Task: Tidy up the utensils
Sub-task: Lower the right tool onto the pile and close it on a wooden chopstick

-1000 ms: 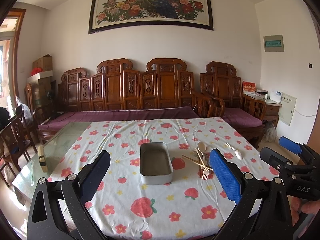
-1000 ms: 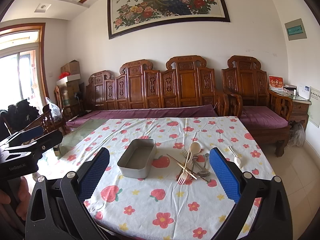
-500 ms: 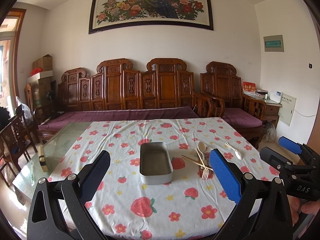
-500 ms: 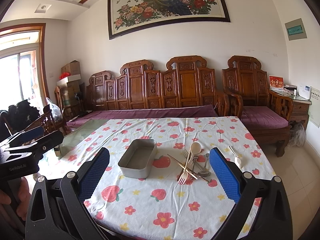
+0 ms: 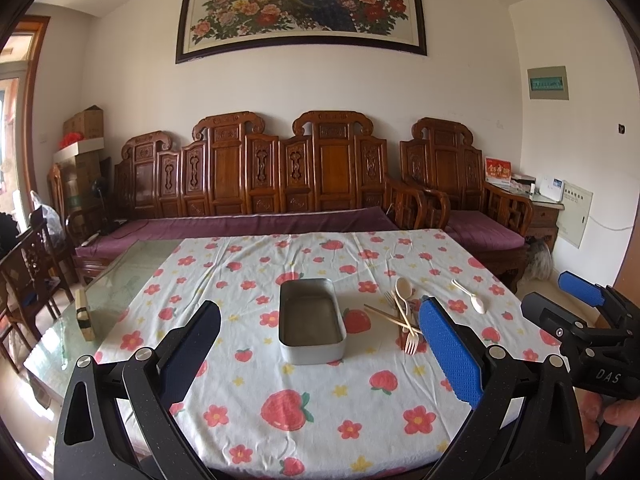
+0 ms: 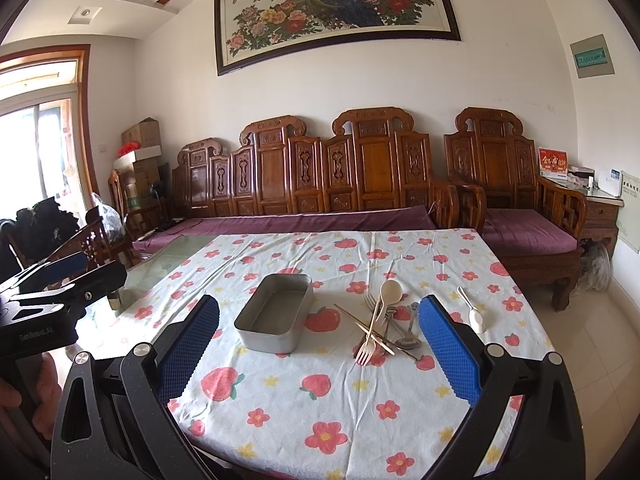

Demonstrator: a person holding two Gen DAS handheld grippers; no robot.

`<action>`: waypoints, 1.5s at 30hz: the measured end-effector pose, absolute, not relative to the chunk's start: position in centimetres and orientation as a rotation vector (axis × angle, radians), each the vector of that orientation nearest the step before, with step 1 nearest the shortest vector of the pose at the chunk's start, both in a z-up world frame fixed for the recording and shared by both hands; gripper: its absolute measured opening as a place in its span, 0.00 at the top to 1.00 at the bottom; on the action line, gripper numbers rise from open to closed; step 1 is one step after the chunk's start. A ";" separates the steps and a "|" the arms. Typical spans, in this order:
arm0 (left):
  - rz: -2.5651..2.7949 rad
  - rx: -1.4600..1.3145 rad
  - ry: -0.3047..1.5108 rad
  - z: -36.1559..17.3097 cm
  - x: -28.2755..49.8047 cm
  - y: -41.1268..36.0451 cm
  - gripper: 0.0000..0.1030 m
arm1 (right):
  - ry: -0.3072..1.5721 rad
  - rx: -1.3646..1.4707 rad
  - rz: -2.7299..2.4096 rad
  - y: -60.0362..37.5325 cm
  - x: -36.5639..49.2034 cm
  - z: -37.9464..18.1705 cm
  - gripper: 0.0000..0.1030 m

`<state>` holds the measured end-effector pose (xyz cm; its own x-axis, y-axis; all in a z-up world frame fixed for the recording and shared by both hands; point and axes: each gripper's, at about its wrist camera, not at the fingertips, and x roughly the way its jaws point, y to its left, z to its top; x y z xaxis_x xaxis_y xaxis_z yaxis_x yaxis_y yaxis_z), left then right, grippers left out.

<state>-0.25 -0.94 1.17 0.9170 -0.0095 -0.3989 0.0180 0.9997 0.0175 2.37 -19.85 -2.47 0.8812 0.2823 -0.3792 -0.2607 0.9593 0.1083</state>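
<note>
An empty grey metal tin (image 5: 312, 320) (image 6: 276, 320) stands mid-table on the flowered cloth. To its right lies a pile of utensils (image 5: 402, 318) (image 6: 380, 326): a beige spoon, beige fork, chopsticks and metal pieces. A separate white spoon (image 5: 470, 301) (image 6: 474, 314) lies further right. My left gripper (image 5: 320, 354) is open and empty, held above the near table edge facing the tin. My right gripper (image 6: 318, 350) is open and empty, also at the near edge, between tin and pile. Each gripper shows at the edge of the other's view.
The table (image 5: 280, 432) has a strawberry-print cloth; bare glass (image 5: 120, 280) shows at its left with a small block (image 5: 84, 316) on it. A carved wooden sofa (image 5: 288, 184) stands behind, wooden chairs left, a side table far right.
</note>
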 end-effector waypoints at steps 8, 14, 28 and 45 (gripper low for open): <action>-0.034 0.019 0.480 -1.5 2.2 -0.2 0.06 | 0.448 0.047 0.299 -21.2 3.5 -3.1 0.08; -0.083 0.024 0.549 -4.2 4.8 -0.4 0.06 | 0.523 -0.018 0.308 -22.0 6.6 -5.8 0.17; -0.149 0.040 0.639 -8.7 10.1 -1.5 0.06 | 0.742 -0.071 0.368 -22.8 16.8 -12.7 0.47; -0.183 0.063 0.730 -12.0 15.9 -2.3 0.06 | 0.991 -0.072 0.326 -19.9 29.4 -21.1 0.67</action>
<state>15.86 -2.29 -11.97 0.7300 -0.1448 -0.6679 0.1883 0.9821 -0.0070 29.35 -19.92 -21.09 0.5039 0.2376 -0.8304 -0.3024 0.9491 0.0880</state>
